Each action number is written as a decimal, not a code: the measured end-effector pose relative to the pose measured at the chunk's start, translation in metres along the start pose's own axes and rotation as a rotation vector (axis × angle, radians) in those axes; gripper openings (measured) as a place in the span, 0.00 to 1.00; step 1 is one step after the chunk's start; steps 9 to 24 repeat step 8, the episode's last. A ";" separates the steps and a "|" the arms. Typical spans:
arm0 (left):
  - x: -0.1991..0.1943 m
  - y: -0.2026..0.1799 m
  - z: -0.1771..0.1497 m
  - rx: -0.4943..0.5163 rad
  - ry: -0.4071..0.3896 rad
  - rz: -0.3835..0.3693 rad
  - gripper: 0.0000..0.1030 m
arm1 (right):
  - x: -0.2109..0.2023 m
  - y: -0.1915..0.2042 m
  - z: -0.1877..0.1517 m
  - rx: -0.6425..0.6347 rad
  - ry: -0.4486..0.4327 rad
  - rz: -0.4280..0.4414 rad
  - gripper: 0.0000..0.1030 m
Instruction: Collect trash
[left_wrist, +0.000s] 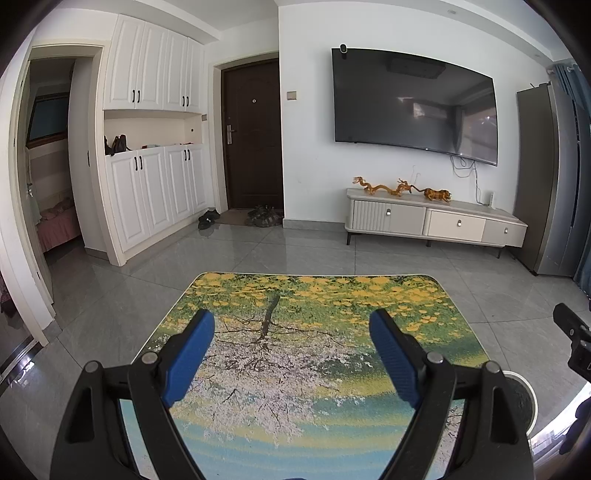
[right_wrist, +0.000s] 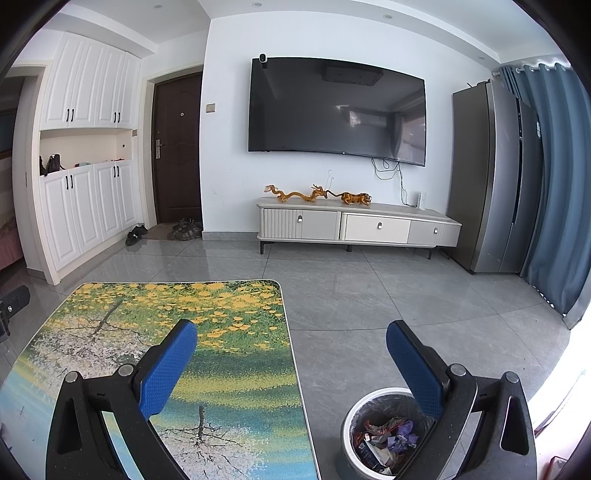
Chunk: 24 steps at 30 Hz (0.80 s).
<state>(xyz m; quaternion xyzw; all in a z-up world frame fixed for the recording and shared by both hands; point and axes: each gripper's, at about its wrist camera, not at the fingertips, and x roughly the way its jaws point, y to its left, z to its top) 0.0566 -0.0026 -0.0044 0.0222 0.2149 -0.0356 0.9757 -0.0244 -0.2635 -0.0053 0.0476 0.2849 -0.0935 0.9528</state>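
Observation:
A white trash bin (right_wrist: 347, 421) with a black liner stands on the floor right of the table; crumpled wrappers and paper (right_wrist: 384, 439) lie inside it. Its rim also shows in the left wrist view (left_wrist: 524, 391). My right gripper (right_wrist: 291, 336) is open and empty, its right finger above the bin. My left gripper (left_wrist: 291, 323) is open and empty above the table (left_wrist: 314, 295), whose top bears a tree-and-flower print. The table also shows in the right wrist view (right_wrist: 236, 369). No trash shows on the table.
A TV cabinet (right_wrist: 358, 225) with dragon and tiger figurines stands under a wall TV (right_wrist: 336, 110). A grey fridge (right_wrist: 495, 177) and blue curtain (right_wrist: 554, 184) are at right. White cupboards (left_wrist: 155, 147), a dark door (left_wrist: 255, 136) and shoes (left_wrist: 258, 218) are at left.

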 end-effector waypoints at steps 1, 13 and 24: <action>0.000 0.000 0.000 0.001 0.000 0.001 0.83 | 0.000 -0.001 0.000 0.000 0.000 0.000 1.00; 0.001 -0.002 0.000 0.000 0.013 -0.007 0.83 | -0.001 -0.001 0.000 -0.001 0.000 0.000 1.00; 0.001 -0.002 0.000 0.000 0.013 -0.007 0.83 | -0.001 -0.001 0.000 -0.001 0.000 0.000 1.00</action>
